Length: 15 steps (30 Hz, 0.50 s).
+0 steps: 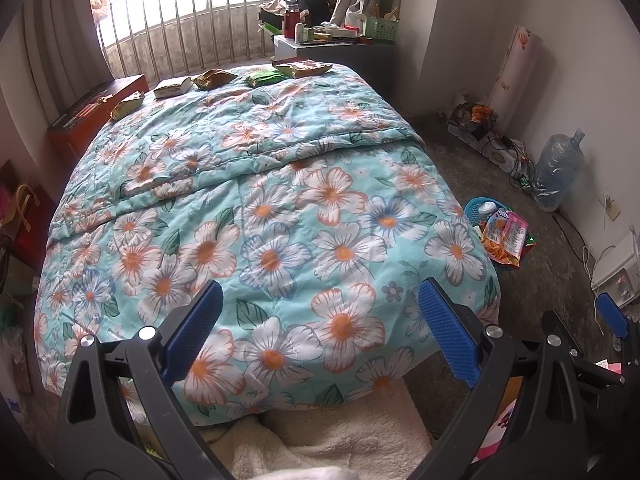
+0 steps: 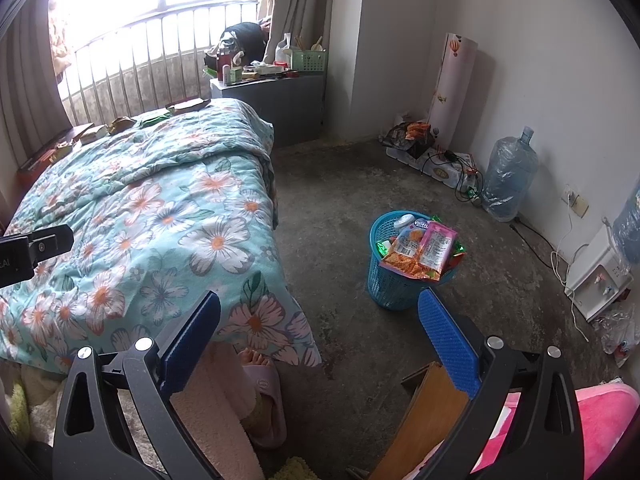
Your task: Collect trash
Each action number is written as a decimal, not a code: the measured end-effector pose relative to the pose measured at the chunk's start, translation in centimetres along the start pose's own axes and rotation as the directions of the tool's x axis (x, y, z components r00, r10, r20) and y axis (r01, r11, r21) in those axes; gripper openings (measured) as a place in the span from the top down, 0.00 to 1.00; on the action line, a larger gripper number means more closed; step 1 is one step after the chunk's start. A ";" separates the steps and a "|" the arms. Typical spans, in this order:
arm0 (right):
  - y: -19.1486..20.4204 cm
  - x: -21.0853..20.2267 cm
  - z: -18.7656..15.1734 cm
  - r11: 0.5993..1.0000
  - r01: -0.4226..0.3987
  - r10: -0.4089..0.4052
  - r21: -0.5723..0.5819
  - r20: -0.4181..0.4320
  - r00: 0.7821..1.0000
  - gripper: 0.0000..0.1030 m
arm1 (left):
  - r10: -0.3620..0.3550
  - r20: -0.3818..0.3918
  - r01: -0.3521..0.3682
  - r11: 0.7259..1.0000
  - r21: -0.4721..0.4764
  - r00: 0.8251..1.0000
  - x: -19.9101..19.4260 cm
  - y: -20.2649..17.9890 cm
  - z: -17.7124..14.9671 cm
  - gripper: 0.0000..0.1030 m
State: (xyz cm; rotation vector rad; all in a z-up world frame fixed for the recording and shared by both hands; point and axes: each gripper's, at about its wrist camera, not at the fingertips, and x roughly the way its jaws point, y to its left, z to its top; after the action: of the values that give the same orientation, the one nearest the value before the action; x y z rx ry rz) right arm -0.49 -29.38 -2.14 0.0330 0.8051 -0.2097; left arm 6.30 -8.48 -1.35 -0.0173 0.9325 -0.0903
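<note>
Several snack wrappers lie in a row at the far end of the bed: a yellow one (image 1: 127, 105), a pale one (image 1: 173, 87), a brown one (image 1: 214, 79), a green one (image 1: 267, 78) and a flat one (image 1: 304, 68). A blue waste basket (image 2: 394, 280) on the floor right of the bed holds colourful wrappers (image 2: 424, 250); its edge also shows in the left wrist view, the basket (image 1: 478, 208). My left gripper (image 1: 320, 320) hovers open over the foot of the bed, holding nothing. My right gripper (image 2: 320, 320) is open and empty above the floor between bed and basket.
The bed wears a floral quilt (image 1: 280, 220). A grey cabinet (image 2: 276, 100) with clutter stands by the window rail. Boxes, cables and a water bottle (image 2: 508, 172) line the right wall. A person's slippered foot (image 2: 260, 372) is by the bed corner; a wooden board (image 2: 428, 412) lies near.
</note>
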 end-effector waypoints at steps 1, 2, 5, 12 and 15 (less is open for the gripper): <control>0.0 0.0 0.0 1.000 -0.001 0.001 0.001 -0.001 1.000 0.06 | 0.000 0.000 0.000 1.000 0.000 1.000 0.0 0.0 0.0 0.09; 0.0 0.0 0.0 1.000 -0.001 0.001 0.001 0.000 1.000 0.06 | 0.001 0.001 -0.001 1.000 -0.001 1.000 0.0 0.0 0.0 0.09; 0.0 0.0 0.0 1.000 -0.001 0.001 -0.002 0.000 1.000 0.06 | 0.001 0.001 -0.001 1.000 -0.002 1.000 0.0 0.0 0.0 0.09; 0.1 0.1 0.0 1.000 -0.001 0.001 -0.002 -0.002 1.000 0.06 | -0.001 0.007 0.001 1.000 0.002 1.000 -0.2 0.1 0.0 0.09; 0.0 0.1 0.0 1.000 -0.001 0.001 -0.002 -0.001 1.000 0.06 | 0.000 0.011 0.000 1.000 -0.003 1.000 -0.3 0.2 0.0 0.09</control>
State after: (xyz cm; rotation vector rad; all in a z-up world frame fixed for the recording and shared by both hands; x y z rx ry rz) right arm -0.43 -29.35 -2.22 0.0317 0.8063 -0.2075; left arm 6.19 -8.25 -1.13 -0.0208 0.9220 -0.0891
